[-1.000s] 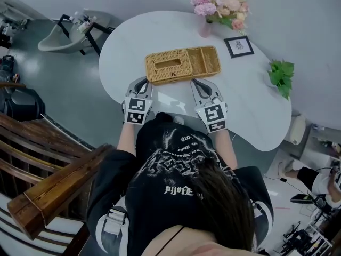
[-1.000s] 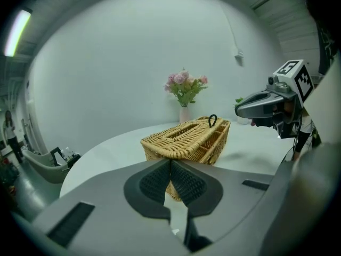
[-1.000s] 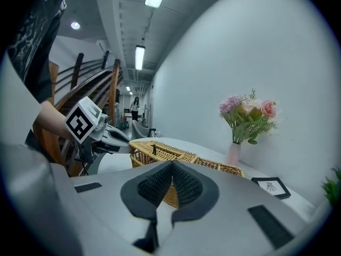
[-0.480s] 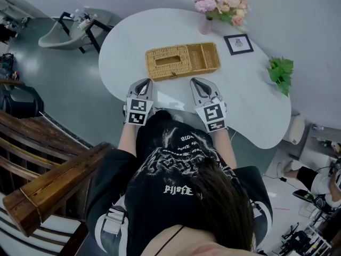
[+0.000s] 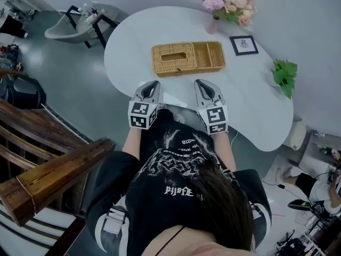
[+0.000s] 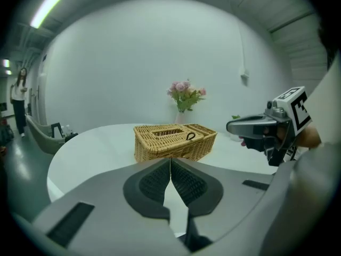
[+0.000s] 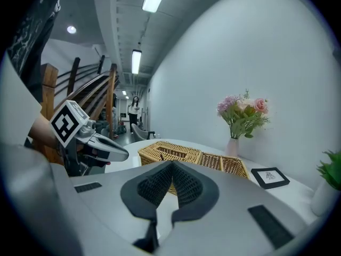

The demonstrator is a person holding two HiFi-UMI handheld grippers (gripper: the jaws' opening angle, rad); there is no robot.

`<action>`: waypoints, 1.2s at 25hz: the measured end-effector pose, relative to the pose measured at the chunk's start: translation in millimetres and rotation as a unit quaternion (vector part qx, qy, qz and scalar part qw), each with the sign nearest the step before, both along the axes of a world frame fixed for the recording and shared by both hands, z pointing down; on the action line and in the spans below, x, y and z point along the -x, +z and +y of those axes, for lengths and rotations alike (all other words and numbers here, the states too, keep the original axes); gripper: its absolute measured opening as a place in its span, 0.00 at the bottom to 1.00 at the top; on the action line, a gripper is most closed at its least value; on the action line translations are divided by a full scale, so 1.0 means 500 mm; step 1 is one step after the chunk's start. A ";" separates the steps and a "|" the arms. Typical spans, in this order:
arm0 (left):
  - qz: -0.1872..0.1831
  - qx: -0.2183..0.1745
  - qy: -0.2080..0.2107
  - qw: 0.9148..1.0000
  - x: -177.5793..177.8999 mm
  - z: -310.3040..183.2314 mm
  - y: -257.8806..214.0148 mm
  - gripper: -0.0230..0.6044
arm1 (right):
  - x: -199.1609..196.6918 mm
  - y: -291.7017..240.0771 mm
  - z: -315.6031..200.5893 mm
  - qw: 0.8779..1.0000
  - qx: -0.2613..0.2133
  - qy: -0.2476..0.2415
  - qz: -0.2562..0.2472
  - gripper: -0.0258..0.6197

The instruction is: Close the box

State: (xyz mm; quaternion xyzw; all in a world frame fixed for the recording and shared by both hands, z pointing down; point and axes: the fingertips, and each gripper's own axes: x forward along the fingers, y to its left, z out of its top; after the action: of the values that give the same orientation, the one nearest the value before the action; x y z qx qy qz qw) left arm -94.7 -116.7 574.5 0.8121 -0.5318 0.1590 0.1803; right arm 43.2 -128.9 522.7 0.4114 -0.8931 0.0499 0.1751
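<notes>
A wicker box (image 5: 186, 57) lies across the middle of the white table (image 5: 256, 100). Its left half is covered by a lid with a slot (image 5: 172, 53); its right half shows open compartments (image 5: 209, 54). My left gripper (image 5: 153, 84) and right gripper (image 5: 200, 83) hover side by side at the table's near edge, a little short of the box. Both are shut with nothing between the pads. In the left gripper view the box (image 6: 173, 141) stands ahead of the closed left gripper (image 6: 170, 160). The right gripper (image 7: 172, 164) points at the box (image 7: 176, 153).
A vase of pink flowers (image 5: 226, 7), a small framed picture (image 5: 244, 45) and a green plant (image 5: 283, 74) stand at the table's far and right sides. A wooden stair rail (image 5: 48, 175) runs at the left. A grey chair (image 5: 74, 25) stands beyond the table.
Both grippers have drawn back a little from the box's near side and stay shut. The head view has shifted slightly.
</notes>
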 end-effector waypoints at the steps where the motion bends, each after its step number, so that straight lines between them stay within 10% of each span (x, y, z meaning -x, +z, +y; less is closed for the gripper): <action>1: 0.010 -0.005 0.001 1.000 -0.008 0.005 -0.010 0.08 | -0.001 -0.002 0.001 1.000 0.000 0.005 -0.004 0.08; 10: 0.079 -0.055 0.012 0.995 -0.069 0.020 -0.104 0.08 | -0.005 -0.021 -0.006 0.998 -0.020 0.033 -0.046 0.08; 30: 0.085 -0.091 0.004 0.992 -0.076 -0.005 -0.153 0.08 | -0.033 -0.057 -0.041 0.996 -0.054 0.066 -0.038 0.08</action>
State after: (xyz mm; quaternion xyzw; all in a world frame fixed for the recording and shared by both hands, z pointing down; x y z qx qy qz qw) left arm -56.9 -119.0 498.1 0.8375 -0.5238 0.0414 0.1499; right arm 59.7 -149.3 493.9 0.4758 -0.8716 0.0284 0.1146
